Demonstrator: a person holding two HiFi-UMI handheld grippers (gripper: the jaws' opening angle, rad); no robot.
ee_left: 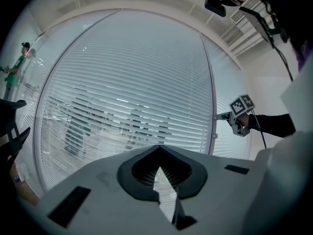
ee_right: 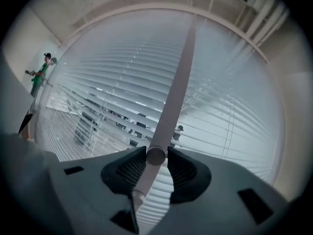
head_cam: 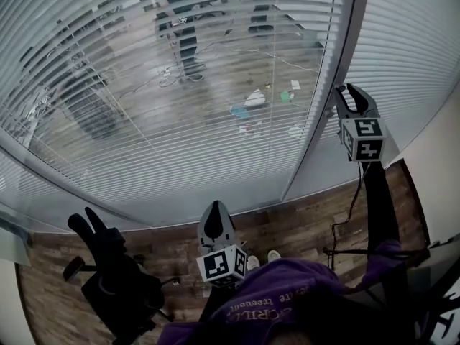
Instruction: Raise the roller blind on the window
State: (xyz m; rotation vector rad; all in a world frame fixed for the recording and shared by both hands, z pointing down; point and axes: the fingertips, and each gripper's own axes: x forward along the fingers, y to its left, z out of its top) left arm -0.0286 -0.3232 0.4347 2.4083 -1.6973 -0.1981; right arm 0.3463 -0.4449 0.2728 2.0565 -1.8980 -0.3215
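Right gripper (ee_right: 156, 154) clamped on wand (ee_right: 172, 94) at right edge of blind (head_cam: 180, 85), probably to twist it. Blind fully down over far window. Left gripper (head_cam: 214, 220) jaws together, empty, parked near, idle.

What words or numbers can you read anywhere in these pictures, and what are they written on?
Purple top: pale print, upside down in the head view, too blurred to read.
Marker cube: black and white squares only, no letters or numbers.
Second marker cube: the same kind of pattern, no letters or numbers.
Blind: no text on it in any view.
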